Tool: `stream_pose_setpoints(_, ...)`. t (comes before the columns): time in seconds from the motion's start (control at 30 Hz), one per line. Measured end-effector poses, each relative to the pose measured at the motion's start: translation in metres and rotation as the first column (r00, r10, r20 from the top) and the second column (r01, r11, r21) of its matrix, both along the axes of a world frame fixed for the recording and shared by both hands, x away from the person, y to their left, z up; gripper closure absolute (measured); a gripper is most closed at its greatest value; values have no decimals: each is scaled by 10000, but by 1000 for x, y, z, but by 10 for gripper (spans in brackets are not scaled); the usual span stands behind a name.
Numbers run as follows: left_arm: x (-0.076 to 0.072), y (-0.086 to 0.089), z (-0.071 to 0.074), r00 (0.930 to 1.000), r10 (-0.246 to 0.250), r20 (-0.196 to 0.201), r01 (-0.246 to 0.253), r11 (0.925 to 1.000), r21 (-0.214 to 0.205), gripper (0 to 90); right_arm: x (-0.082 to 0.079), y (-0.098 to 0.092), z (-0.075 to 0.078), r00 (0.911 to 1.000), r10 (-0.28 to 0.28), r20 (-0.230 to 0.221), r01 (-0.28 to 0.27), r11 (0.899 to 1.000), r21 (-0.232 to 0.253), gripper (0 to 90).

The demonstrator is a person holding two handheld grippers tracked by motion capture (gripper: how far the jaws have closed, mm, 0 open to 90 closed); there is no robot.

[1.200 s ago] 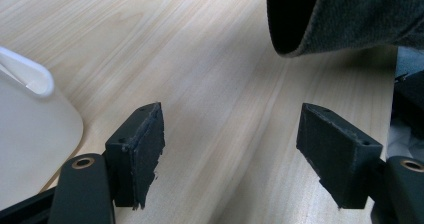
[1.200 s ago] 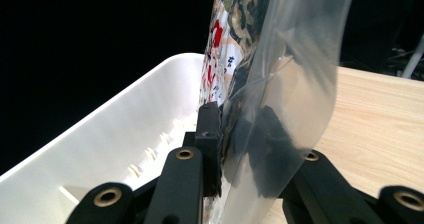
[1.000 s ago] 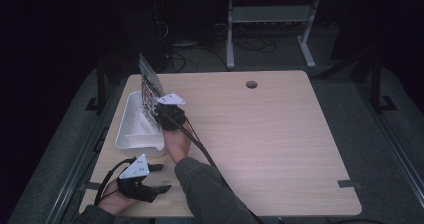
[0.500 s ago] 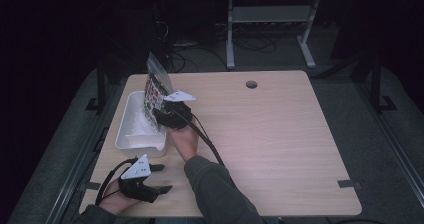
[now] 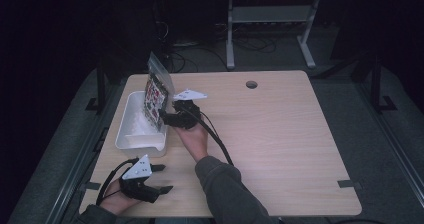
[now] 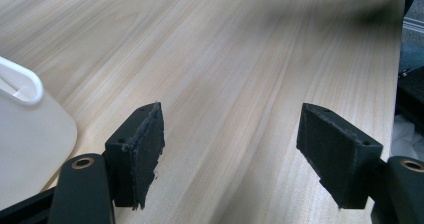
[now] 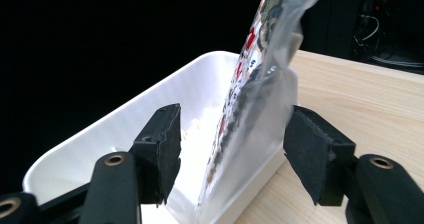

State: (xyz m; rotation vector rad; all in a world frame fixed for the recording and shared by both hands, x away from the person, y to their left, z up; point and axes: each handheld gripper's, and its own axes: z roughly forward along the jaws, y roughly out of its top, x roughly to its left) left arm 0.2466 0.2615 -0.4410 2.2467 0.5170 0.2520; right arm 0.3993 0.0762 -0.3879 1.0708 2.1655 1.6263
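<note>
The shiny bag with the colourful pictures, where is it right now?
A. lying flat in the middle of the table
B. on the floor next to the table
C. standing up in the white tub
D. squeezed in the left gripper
C: the bag stands nearly upright with its bottom inside the white tub, and in the right gripper view the right gripper has its jaws open on either side of it, pads not pressing.

The white rectangular plastic tray [image 5: 131,136] sits near the left edge of the pale wooden bench [image 5: 280,149]. The clear printed plastic bag [image 5: 156,98] stands upright in the tray against its right wall, between the right gripper [image 5: 172,117]'s open jaws. The left gripper [image 5: 159,180] lies on the bench just before the tray.
</note>
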Motion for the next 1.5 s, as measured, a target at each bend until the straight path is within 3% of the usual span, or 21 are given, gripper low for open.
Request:
stream_pose_setpoints(0.43, 1, 0, -1, 10000, 19, 29, -19, 10000, 49, 264, -4, -39, 4, 9976, 599, -339, -596, 9982, 100, 348)
stream_pose_setpoints(0.63, 1, -1, -1, 10000, -32, 14, 32, 10000, 78, 264, -7, -59, 5, 9967, 768, -262, -763, 9969, 200, 314)
stream_pose_setpoints(1.5, 2, -3, -3, 10000, -62, 3, 62, 9998, 169, 261, -29, -130, 8, 9934, 1020, -533, -1028, 9946, -142, 292)
